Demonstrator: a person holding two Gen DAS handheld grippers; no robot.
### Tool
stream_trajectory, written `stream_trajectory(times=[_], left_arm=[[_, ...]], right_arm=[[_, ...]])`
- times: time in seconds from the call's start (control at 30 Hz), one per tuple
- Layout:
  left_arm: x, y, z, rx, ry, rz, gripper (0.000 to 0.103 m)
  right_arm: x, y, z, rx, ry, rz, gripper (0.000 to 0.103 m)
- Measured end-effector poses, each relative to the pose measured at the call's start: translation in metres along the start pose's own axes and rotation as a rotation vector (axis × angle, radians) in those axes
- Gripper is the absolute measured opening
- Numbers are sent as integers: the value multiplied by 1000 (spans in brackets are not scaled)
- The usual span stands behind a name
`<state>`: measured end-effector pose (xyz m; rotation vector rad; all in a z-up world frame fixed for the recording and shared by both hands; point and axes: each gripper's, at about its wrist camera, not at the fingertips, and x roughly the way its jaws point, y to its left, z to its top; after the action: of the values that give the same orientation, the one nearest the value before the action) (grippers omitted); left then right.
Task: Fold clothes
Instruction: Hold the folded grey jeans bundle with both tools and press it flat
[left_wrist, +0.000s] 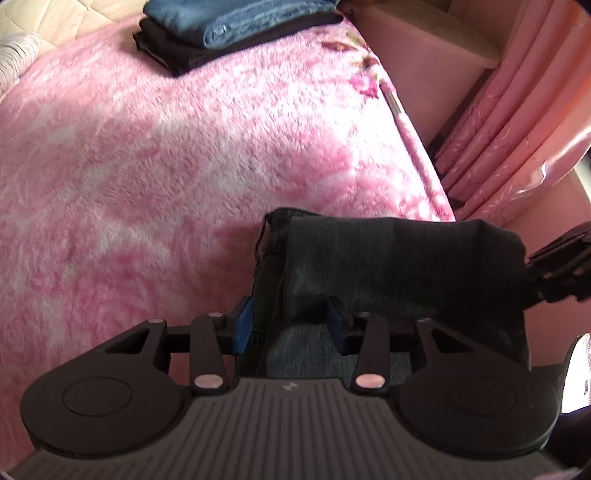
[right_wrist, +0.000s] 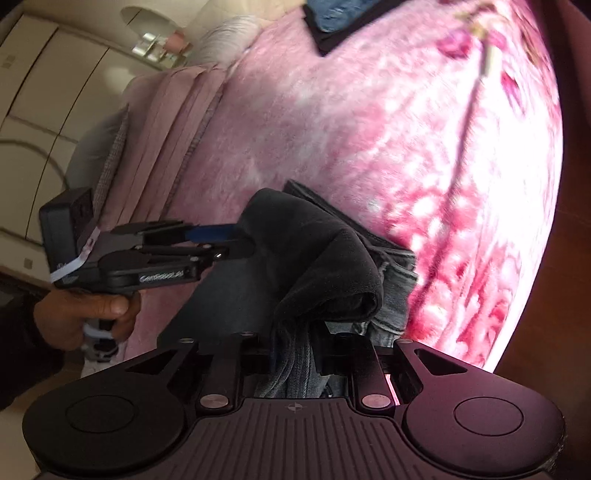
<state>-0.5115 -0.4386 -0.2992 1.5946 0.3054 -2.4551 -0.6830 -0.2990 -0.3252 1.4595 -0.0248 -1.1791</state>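
A dark grey pair of jeans (left_wrist: 388, 266) hangs folded over in the air above the pink fluffy blanket (left_wrist: 147, 166), stretched between both grippers. My left gripper (left_wrist: 290, 326) stands open, its blue pads (left_wrist: 243, 326) apart with the jeans' left edge lying loosely between them. In the right wrist view the left gripper (right_wrist: 240, 242) reaches in from the left toward the jeans (right_wrist: 317, 251), held by a person's hand (right_wrist: 88, 314). My right gripper (right_wrist: 303, 350) is shut on a bunched fold of the jeans. It shows at the far right edge as the right gripper (left_wrist: 535, 273).
A stack of folded clothes (left_wrist: 236, 29), blue on black, lies at the far end of the bed. Pink curtains (left_wrist: 517, 129) and a pale bedside unit (left_wrist: 424, 55) stand past the bed's right edge. Cream wardrobe doors (right_wrist: 37, 92) are off to the left.
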Motion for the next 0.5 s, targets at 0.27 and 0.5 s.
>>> stream_trajectory(times=[0.27, 0.5], left_arm=[[19, 4, 5, 27, 48, -4, 57], [-5, -13, 14, 90, 37, 23, 33]], right_arm=[[-28, -50, -19, 173, -31, -9, 37], [-45, -24, -16, 93, -147, -46, 39]])
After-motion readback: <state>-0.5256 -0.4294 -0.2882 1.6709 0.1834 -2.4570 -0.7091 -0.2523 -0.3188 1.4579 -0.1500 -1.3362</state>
